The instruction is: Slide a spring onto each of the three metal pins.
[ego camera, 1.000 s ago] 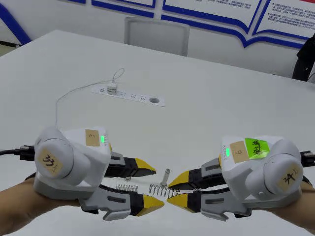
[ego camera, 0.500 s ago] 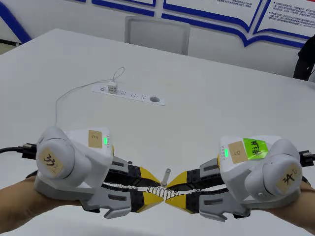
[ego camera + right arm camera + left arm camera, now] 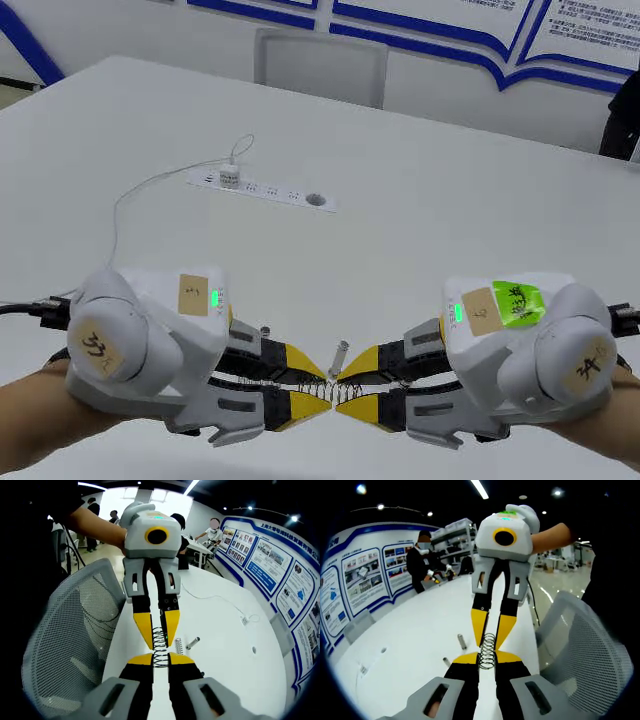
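A thin wire spring (image 3: 333, 392) hangs just above the white table (image 3: 400, 230), stretched between my two grippers, which meet tip to tip. My left gripper (image 3: 325, 392) is shut on one end and my right gripper (image 3: 340, 394) on the other. In the left gripper view, the spring (image 3: 487, 654) sits between my own yellow tips (image 3: 487, 661), with the right gripper (image 3: 490, 642) facing them. A metal pin (image 3: 338, 352) stands just behind the tips and a second pin (image 3: 264, 331) shows by the left gripper. In the right gripper view, a loose spring (image 3: 178, 645) lies beside a pin (image 3: 192, 642).
A white power strip (image 3: 262, 191) with a plugged-in cable (image 3: 150, 185) lies at mid-table. A grey chair (image 3: 318, 66) stands at the far edge. A mesh chair back (image 3: 75, 630) is close behind the near table edge. People stand in the background.
My left gripper has moved right to meet the right gripper and has shut on the free end of the spring. It now covers the second spring that lay on the table.
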`<state>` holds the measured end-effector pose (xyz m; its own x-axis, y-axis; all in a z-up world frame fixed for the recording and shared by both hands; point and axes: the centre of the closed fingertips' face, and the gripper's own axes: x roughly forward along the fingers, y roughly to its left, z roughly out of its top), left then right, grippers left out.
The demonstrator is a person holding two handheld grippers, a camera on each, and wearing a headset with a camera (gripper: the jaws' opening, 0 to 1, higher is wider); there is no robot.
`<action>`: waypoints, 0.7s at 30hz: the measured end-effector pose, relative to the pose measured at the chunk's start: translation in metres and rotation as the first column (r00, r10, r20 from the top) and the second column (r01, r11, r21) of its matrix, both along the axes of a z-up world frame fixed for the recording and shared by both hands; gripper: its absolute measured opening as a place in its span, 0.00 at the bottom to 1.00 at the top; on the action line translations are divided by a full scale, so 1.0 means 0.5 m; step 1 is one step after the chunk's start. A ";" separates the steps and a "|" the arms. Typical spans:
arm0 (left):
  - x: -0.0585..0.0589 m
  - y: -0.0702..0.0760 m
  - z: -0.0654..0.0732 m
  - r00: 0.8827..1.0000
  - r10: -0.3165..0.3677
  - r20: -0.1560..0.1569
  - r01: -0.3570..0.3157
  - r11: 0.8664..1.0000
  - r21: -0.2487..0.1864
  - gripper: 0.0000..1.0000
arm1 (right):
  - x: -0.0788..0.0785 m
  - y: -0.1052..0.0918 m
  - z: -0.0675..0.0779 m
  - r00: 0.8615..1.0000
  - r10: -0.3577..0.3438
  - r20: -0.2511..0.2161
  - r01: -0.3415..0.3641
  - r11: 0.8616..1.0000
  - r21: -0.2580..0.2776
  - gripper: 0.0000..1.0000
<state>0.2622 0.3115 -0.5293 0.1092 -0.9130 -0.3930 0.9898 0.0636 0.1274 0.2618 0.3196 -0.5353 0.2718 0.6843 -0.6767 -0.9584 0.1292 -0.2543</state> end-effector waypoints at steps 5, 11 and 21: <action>-0.004 -0.002 0.001 1.000 -0.020 0.011 0.020 1.000 0.009 0.10 | -0.001 -0.002 0.000 1.000 0.004 -0.008 -0.004 1.000 0.000 0.11; -0.005 -0.001 0.008 1.000 -0.024 0.007 0.024 1.000 -0.004 0.10 | 0.006 -0.007 -0.003 0.999 -0.018 -0.031 0.019 1.000 0.017 0.13; -0.005 0.002 0.006 1.000 -0.022 0.011 0.022 1.000 0.001 0.10 | 0.005 -0.011 -0.004 0.996 -0.046 -0.073 0.049 0.998 0.040 0.11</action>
